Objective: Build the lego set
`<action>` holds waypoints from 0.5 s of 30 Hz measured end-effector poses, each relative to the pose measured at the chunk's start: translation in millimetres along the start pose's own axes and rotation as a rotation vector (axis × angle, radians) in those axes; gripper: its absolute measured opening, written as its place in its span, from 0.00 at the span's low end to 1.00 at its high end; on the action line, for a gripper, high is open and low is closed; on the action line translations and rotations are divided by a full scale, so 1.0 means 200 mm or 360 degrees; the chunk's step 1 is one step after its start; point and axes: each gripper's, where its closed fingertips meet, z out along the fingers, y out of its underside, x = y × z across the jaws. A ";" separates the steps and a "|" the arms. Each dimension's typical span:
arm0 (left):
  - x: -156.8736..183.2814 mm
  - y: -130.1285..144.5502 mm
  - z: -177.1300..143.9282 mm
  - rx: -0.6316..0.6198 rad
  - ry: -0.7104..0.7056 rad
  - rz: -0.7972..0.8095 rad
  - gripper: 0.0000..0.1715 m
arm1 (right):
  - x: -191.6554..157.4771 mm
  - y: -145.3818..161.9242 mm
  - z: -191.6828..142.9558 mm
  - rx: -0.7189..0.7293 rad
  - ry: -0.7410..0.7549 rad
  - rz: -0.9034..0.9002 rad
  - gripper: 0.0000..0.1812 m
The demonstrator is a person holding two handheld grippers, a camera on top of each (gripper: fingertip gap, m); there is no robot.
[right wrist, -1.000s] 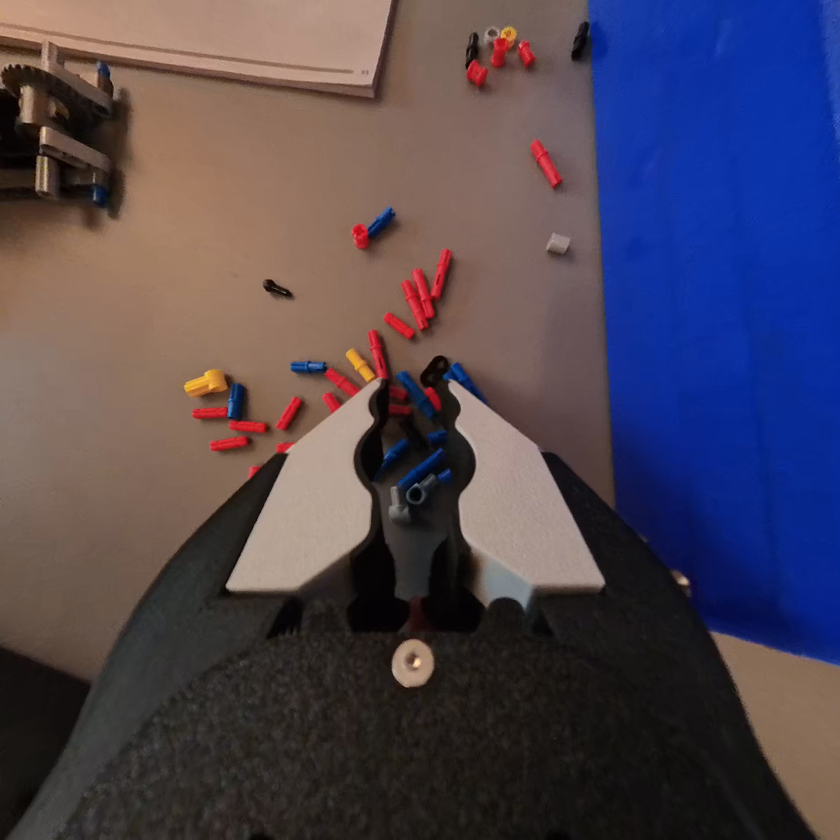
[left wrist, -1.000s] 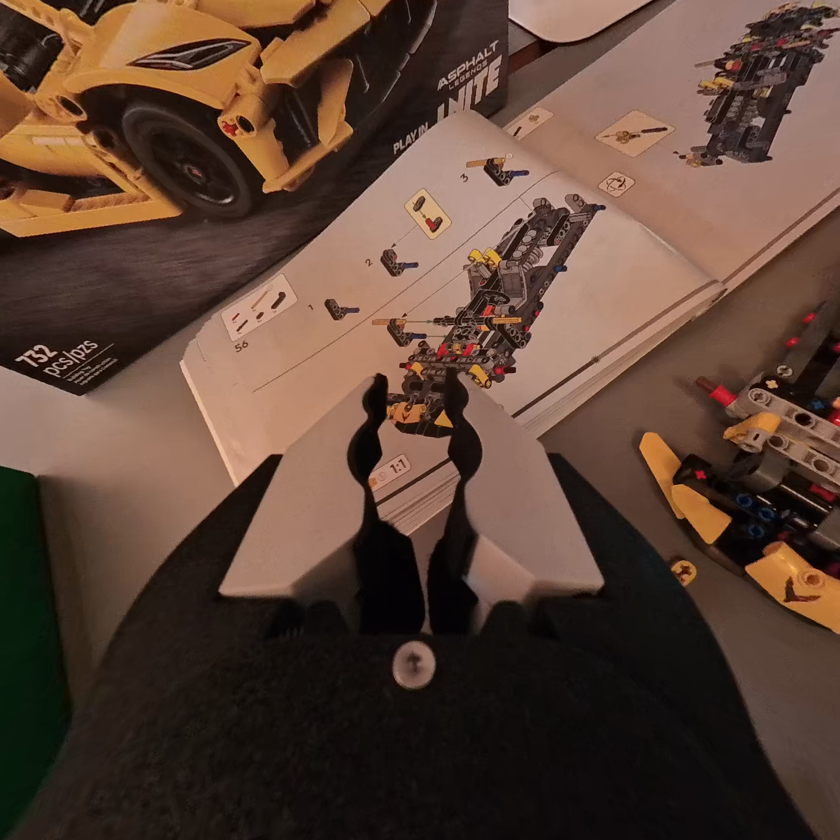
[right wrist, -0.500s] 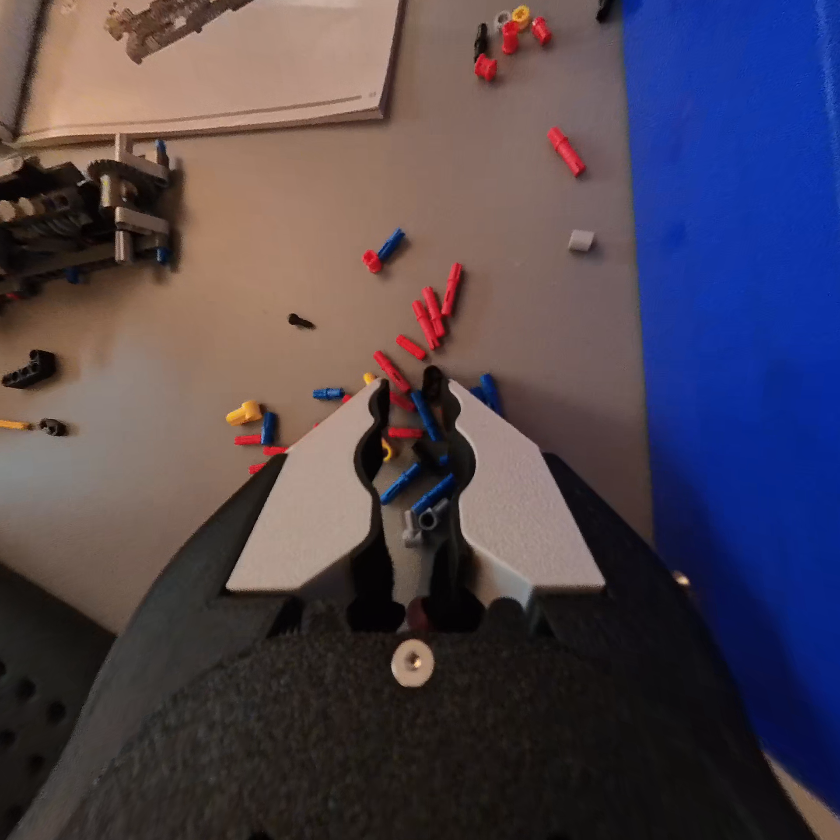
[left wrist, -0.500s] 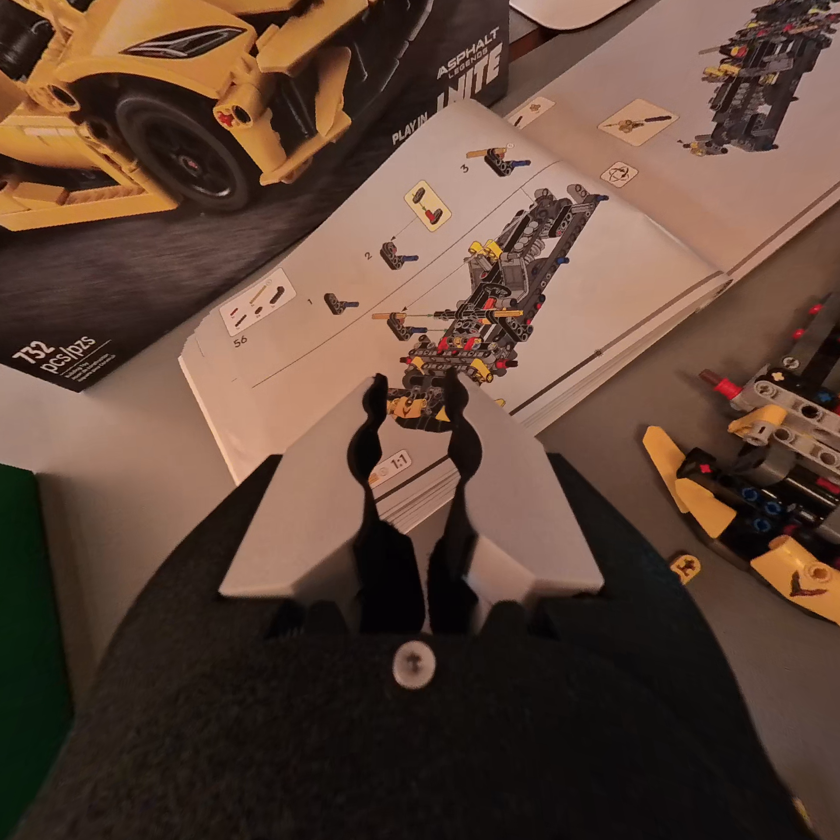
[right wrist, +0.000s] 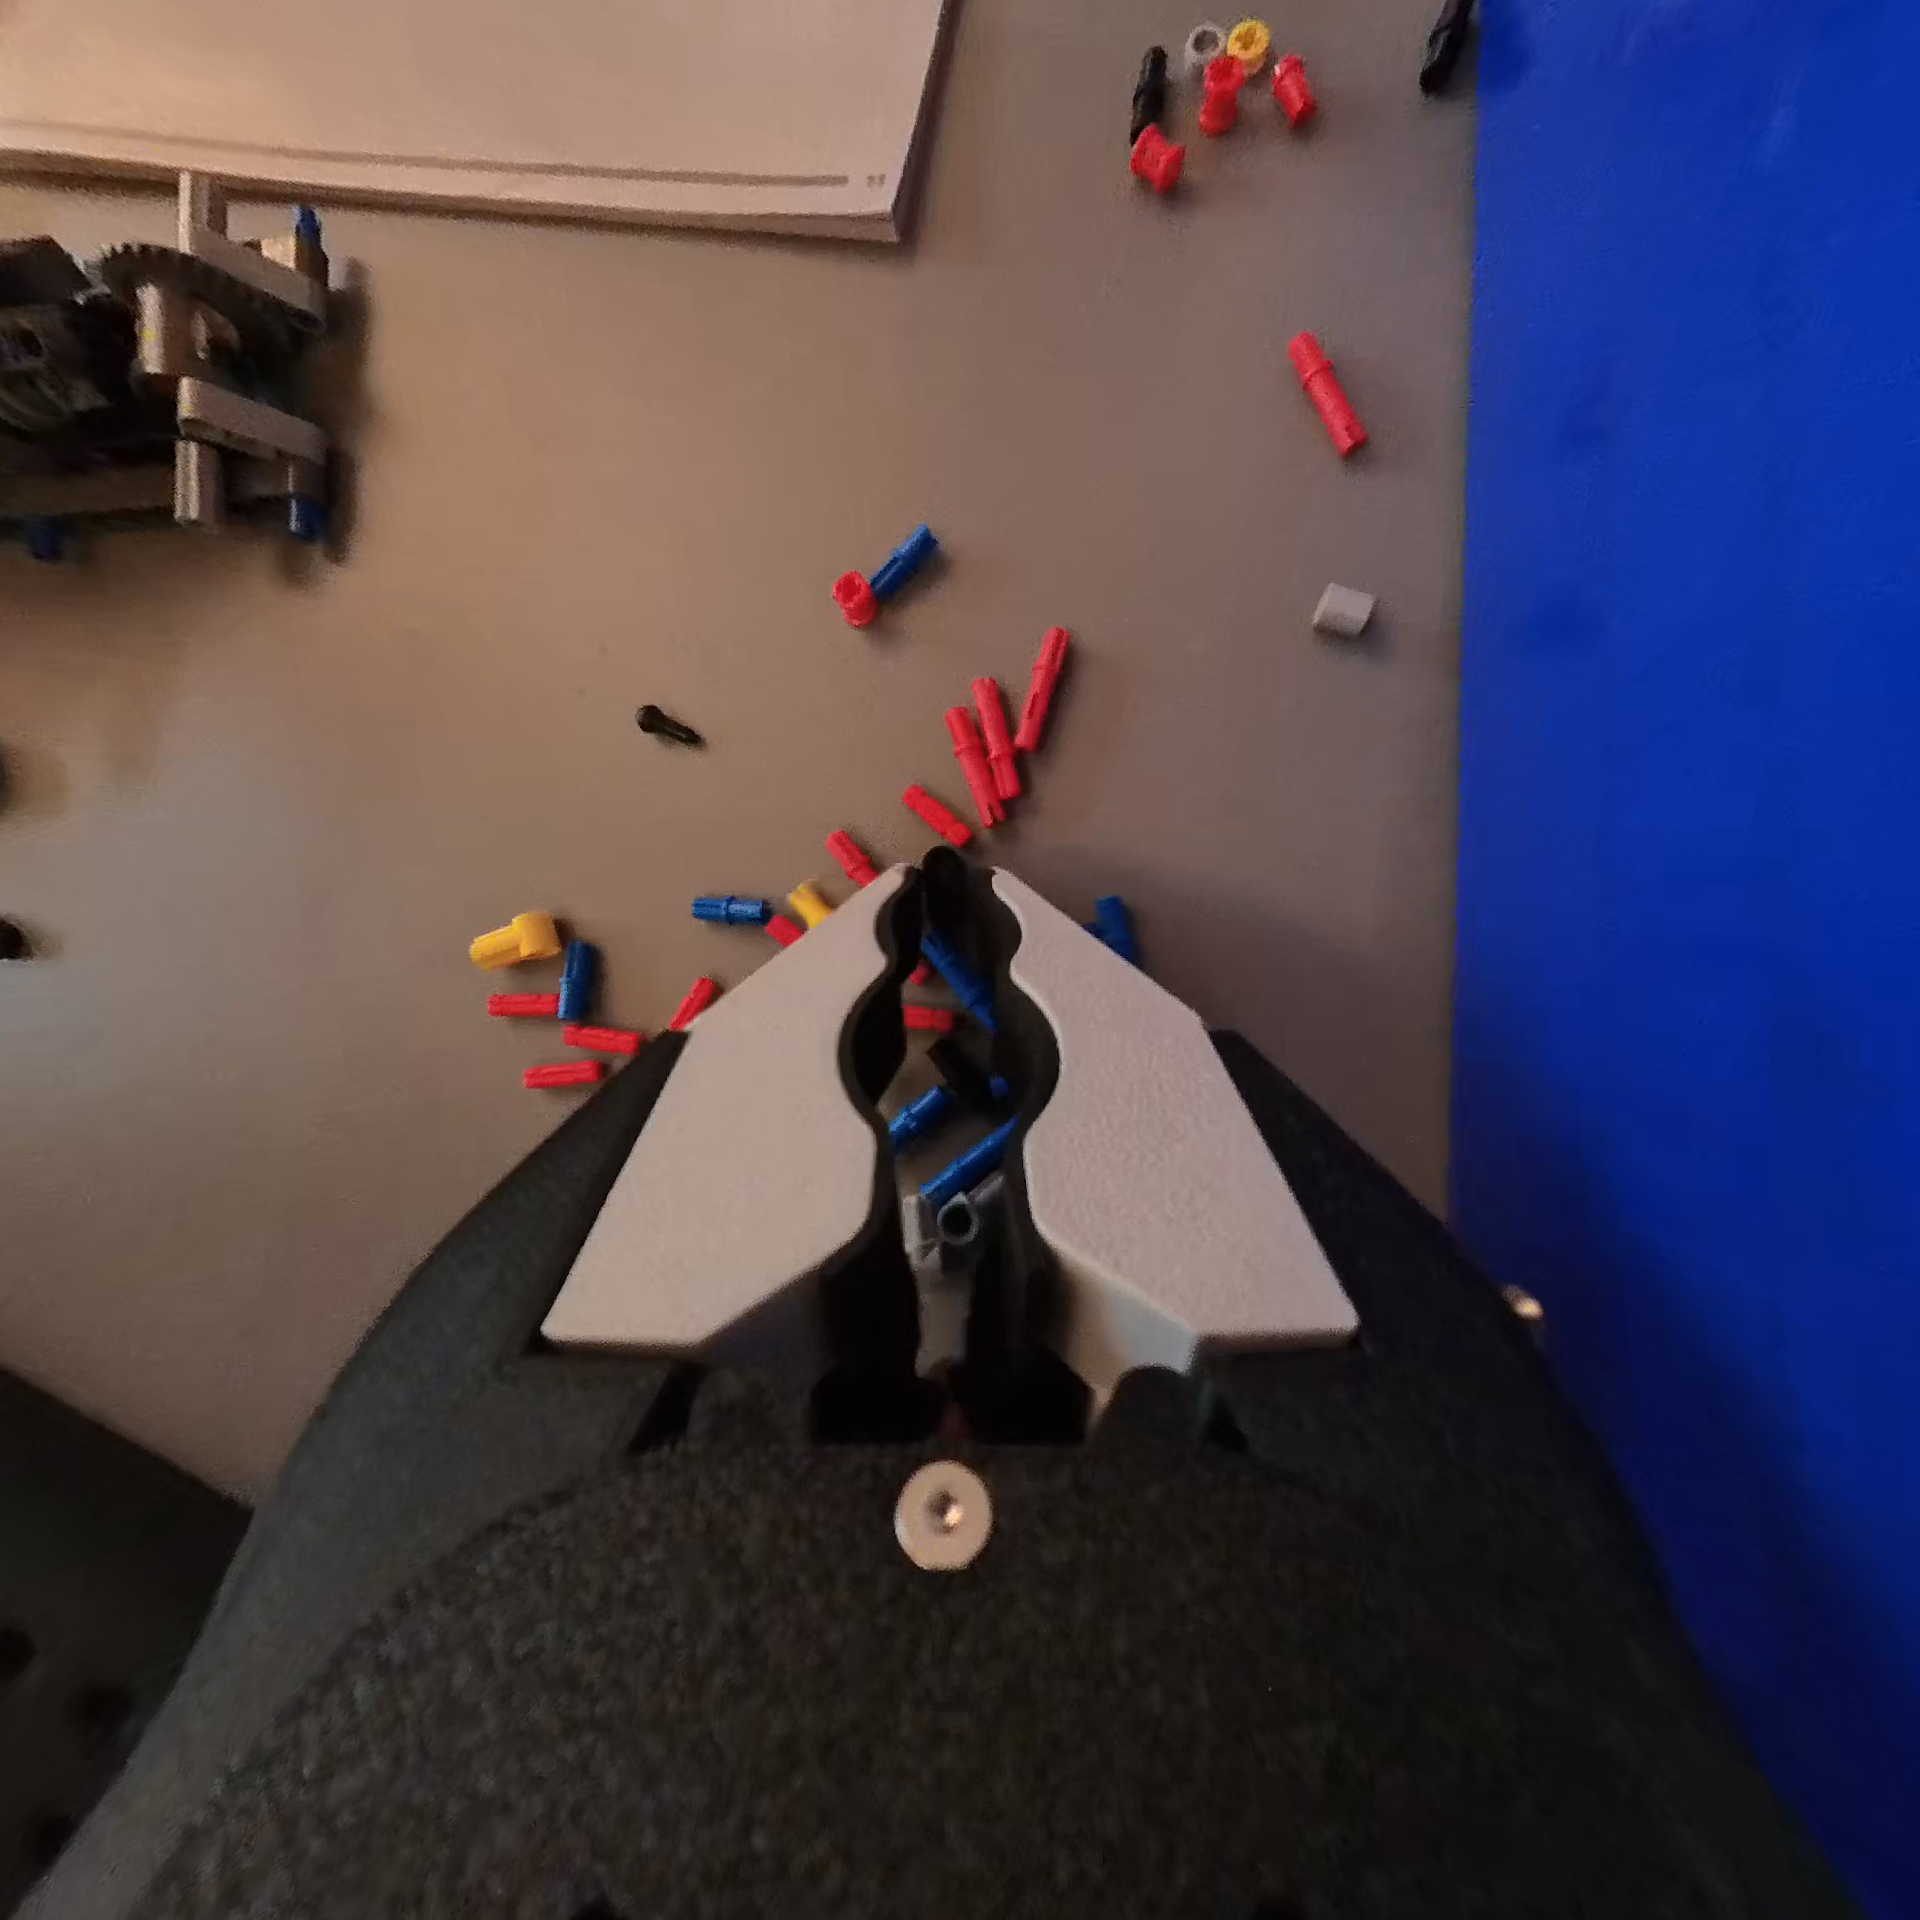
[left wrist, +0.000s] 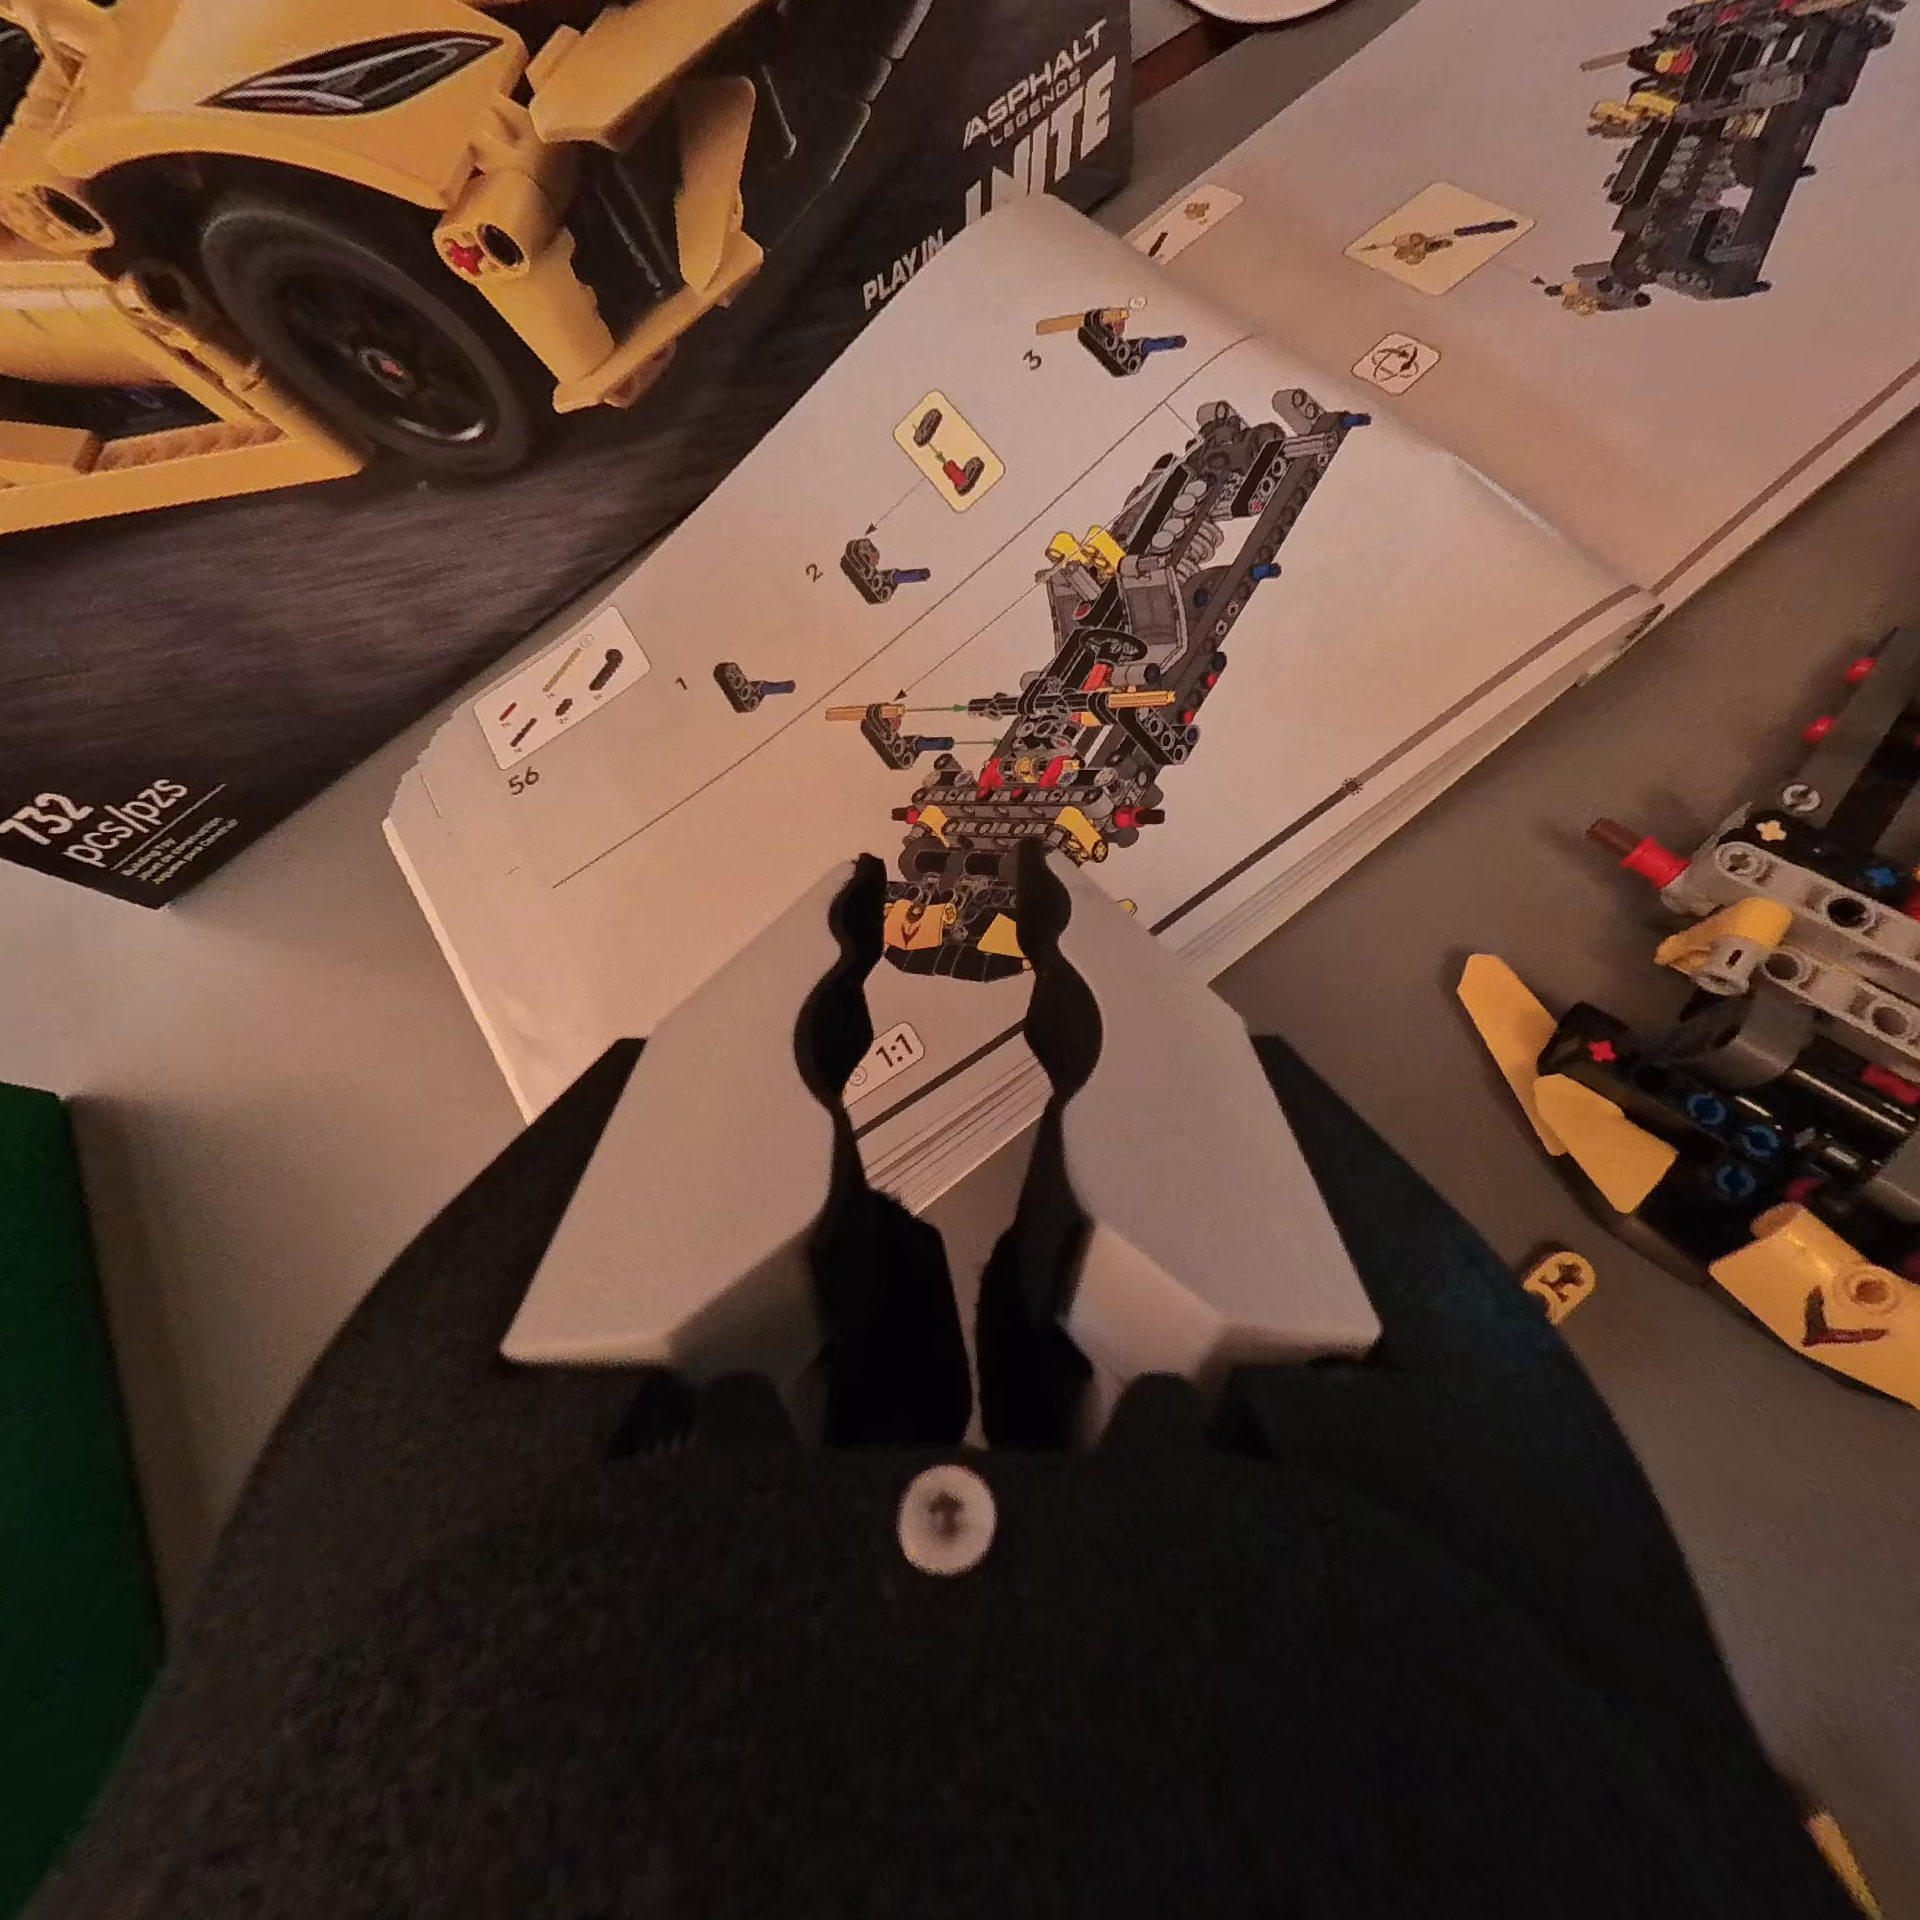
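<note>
Pins lie scattered on the counter, so my right hand-held gripper has nearly closed on a black pin. I keep the left hand-held gripper parted and empty above the instruction booklet, to read the step.

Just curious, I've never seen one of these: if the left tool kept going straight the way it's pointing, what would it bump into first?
Most likely the open instruction booklet. The left tool points down at its near page, fingertips over the printed drawing of the car frame. Nothing shows between them, though how far above the paper it hangs is unclear.

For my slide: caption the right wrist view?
Right claw pinching a black piece above scattered pins.
</note>
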 end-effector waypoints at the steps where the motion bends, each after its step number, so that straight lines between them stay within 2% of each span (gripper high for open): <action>1: 0.00 0.00 0.00 -0.0001 0.0000 0.0001 0.13 | 0.00 0.00 0.00 -0.0007 0.0020 -0.0020 0.04; 6: 0.00 -0.01 0.00 0.0009 -0.0004 0.0000 0.13 | 0.02 -0.02 -0.01 -0.0019 0.0113 -0.0122 0.03; 8: -0.01 -0.01 -0.01 0.0017 -0.0006 -0.0003 0.13 | -0.06 -0.10 -0.07 0.0109 0.0068 -0.0216 0.03; 9: -0.01 -0.01 -0.01 0.0023 -0.0005 -0.0008 0.13 | -0.17 -0.15 -0.10 0.0180 -0.0042 -0.0287 0.03; 11: 0.00 -0.02 -0.01 0.0030 0.0014 -0.0028 0.13 | -0.53 -0.17 -0.16 0.0208 -0.0437 -0.0542 0.03; 13: 0.02 -0.02 0.00 0.0040 0.0043 -0.0044 0.13 | -0.89 -0.02 -0.18 0.0047 -0.0819 -0.0791 0.03; 15: 0.03 -0.01 0.00 0.0041 0.0061 -0.0042 0.13 | -1.07 0.10 -0.14 -0.0049 -0.0886 -0.1010 0.03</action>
